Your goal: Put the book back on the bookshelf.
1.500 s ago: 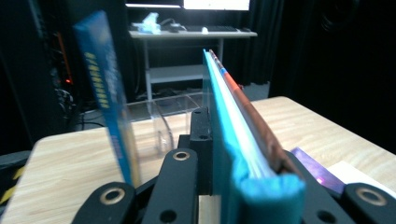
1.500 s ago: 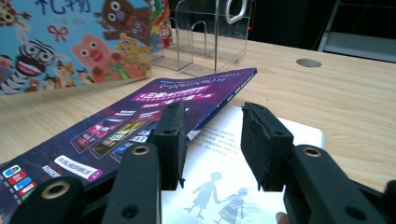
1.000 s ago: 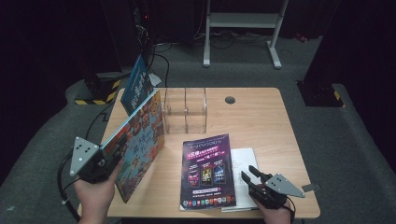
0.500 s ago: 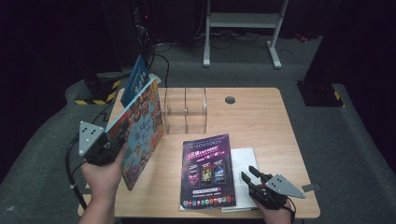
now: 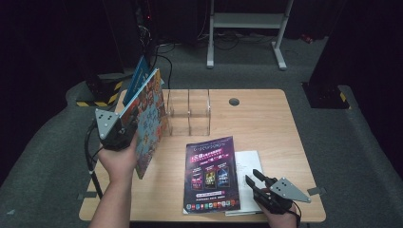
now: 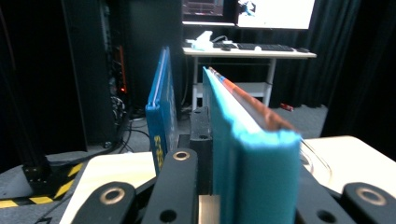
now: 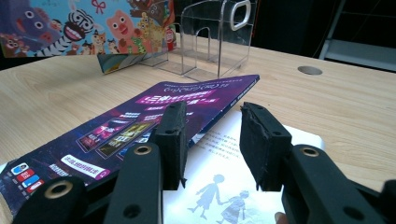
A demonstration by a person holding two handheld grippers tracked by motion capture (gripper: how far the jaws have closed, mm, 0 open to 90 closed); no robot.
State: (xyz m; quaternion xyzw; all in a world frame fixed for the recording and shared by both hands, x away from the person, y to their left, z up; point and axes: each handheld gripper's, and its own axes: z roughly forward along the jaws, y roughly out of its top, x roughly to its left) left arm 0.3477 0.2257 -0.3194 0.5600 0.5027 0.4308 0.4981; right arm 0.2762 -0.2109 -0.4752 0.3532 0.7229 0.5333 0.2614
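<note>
- Left claw (image 5: 124, 135) is clamped tight on the lower edge of the cartoon picture book (image 5: 149, 118). I hold the book upright and slightly tilted, cover facing the right claw's side, so it can go edge-first into a slot.
- In the left gripper view the book's teal edge (image 6: 243, 140) runs straight ahead between the jaws; the thin grip suits a slim board cover.
- Just beyond the claw and to its outer side, a blue book (image 5: 138, 78) already stands on end at the far-left corner of the worktop.
- The clear acrylic rack (image 5: 189, 111) sits just past the held book, on the side toward the right claw. Its dividers look empty; judging by that, the book is headed there.
- Right claw (image 5: 256, 183) rests low at the near edge, jaws partly apart, gripping nothing. Judgement: parked, waiting.
- Directly ahead of the right claw lies the purple magazine (image 7: 154, 116), flat, overlapping a white sheet (image 7: 219, 158) with a small figure drawing that lies under the jaws.
- Worktop (image 5: 266, 123): light wood, rounded corners, a cable hole (image 5: 234, 101) beyond the rack.
- Room: dark curtains, grey carpet, a white desk frame (image 5: 247, 28) further back, hazard-striped tape (image 5: 97, 99) on the floor beyond the left claw.
</note>
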